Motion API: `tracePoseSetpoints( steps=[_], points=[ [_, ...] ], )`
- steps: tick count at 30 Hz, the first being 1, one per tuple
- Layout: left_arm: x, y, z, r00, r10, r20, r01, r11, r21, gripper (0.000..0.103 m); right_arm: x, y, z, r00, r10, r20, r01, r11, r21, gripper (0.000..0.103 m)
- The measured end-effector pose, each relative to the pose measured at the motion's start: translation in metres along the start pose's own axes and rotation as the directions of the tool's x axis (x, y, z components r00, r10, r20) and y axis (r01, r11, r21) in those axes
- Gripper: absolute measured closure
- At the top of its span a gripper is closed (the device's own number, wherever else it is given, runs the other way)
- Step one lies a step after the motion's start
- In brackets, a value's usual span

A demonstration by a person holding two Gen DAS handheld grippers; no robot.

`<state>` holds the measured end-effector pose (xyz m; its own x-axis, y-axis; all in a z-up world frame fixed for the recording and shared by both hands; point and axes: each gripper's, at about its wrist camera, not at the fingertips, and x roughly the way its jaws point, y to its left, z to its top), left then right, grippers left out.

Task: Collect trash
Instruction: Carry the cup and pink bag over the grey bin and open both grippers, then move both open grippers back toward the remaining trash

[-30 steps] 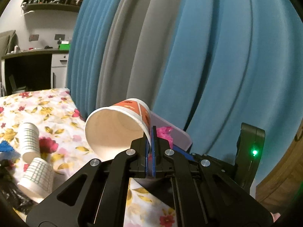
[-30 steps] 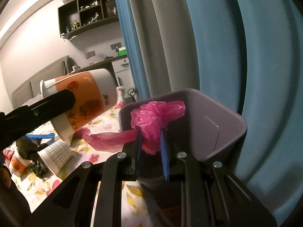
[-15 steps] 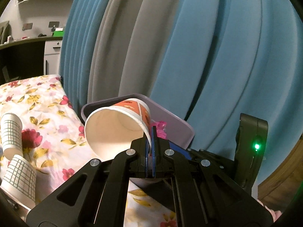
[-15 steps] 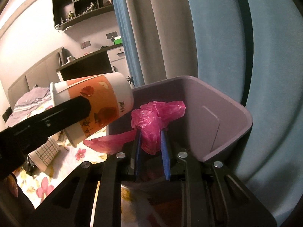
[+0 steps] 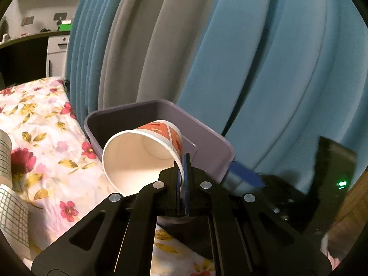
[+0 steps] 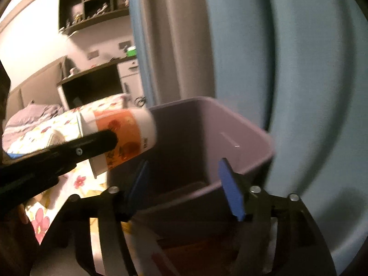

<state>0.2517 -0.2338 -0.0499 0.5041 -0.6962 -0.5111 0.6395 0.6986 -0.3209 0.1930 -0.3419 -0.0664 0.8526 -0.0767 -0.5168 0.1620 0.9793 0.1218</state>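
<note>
The left tongs (image 5: 182, 177) pinch the rim of a paper cup (image 5: 140, 158), tipped on its side at the near left edge of the purple bin (image 5: 207, 138). Right of it, the right tongs (image 6: 184, 188), jaws just spread wide, hold nothing above the bin.

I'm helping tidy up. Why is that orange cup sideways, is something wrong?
Nothing is wrong. The orange paper cup lies tilted on its side only because the left gripper pinches its rim, holding it by the purple bin. It looks empty, with nothing spilling. The right gripper has just opened, holding nothing.
</note>
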Motion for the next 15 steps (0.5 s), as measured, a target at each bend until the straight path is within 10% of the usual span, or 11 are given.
tracePoseSetpoints(
  steps=[7, 11, 15],
  points=[
    [0.019, -0.009, -0.005, 0.998, 0.007, -0.054, -0.007, 1.000, -0.001, 0.093, -0.025, -0.031, -0.004, 0.997, -0.049, 0.052, 0.045, 0.996, 0.080, 0.036],
    [0.005, -0.008, -0.009, 0.998, 0.055, 0.012, -0.055, 0.998, -0.021, 0.028, -0.039, -0.033, -0.004, 0.994, -0.058, 0.094, 0.050, 0.995, 0.088, 0.036],
    [-0.016, -0.005, -0.010, 0.995, 0.091, 0.043, -0.089, 0.995, -0.034, 0.022, -0.052, -0.035, 0.000, 0.989, -0.060, 0.136, 0.045, 0.993, 0.108, 0.036]
  ],
)
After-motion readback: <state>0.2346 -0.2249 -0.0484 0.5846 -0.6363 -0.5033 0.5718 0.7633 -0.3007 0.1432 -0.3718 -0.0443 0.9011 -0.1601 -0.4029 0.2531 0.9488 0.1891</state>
